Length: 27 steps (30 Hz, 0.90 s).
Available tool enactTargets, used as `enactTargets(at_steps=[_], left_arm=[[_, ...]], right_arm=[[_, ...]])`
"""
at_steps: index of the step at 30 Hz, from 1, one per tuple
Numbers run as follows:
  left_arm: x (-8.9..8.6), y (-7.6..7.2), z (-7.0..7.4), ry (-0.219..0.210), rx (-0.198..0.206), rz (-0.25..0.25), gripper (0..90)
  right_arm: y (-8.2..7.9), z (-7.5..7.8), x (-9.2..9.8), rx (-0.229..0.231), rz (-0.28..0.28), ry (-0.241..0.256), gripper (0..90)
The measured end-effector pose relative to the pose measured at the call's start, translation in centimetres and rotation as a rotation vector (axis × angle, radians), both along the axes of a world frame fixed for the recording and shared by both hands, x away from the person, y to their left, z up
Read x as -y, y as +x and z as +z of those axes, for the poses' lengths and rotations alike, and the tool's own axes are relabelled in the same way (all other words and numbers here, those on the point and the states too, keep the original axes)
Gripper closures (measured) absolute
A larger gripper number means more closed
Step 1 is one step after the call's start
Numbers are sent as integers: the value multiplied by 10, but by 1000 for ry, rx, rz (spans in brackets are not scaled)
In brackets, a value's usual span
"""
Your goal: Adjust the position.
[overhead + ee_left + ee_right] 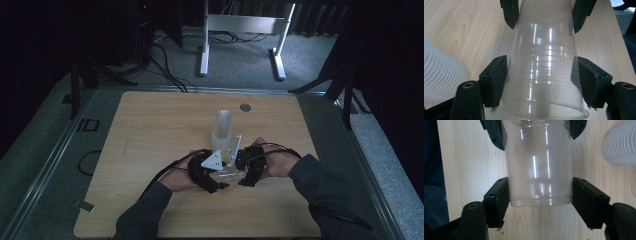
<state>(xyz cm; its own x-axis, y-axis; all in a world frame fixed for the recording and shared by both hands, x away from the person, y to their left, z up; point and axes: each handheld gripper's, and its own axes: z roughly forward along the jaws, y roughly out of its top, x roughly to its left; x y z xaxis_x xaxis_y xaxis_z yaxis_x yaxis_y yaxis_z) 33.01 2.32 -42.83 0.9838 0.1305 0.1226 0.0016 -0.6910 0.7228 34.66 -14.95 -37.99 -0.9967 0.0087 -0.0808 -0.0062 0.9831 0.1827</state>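
Observation:
A clear plastic cup [227, 174] lies on its side just above the wooden table [150, 140], held between both grippers at the front middle. My left gripper [207, 170] is shut on the rim end of the cup [544, 75], one jaw pressing each side of it. My right gripper [247, 167] is shut on the base end of the same cup [539, 170]. In the left gripper view the left gripper [542, 67] sits near the wide rim. In the right gripper view the right gripper [540, 185] sits close to the flat bottom. Each view shows the other gripper's jaws at the cup's far end.
A stack of translucent ribbed cups [221, 127] stands upright just behind the grippers; the stack [441, 77] is at the left gripper's left and the stack [621, 142] at the right gripper's upper right. A small grey disc [244, 107] lies near the far edge.

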Motion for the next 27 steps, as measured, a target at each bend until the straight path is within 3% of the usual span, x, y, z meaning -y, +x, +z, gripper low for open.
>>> enactTargets(at_steps=[10, 19, 27], left_arm=[[0, -1, 0, -9, 9, 8, 286], [0, 0, 1, -22, 12, 24, 188], [-4, 2, 3, -76, -18, 51, 168]], right_arm=[[0, 1, 1, -4, 2, 7, 413], [1, 0, 3, -7, 3, 19, 418], [3, 0, 7, -9, -13, 38, 419]])
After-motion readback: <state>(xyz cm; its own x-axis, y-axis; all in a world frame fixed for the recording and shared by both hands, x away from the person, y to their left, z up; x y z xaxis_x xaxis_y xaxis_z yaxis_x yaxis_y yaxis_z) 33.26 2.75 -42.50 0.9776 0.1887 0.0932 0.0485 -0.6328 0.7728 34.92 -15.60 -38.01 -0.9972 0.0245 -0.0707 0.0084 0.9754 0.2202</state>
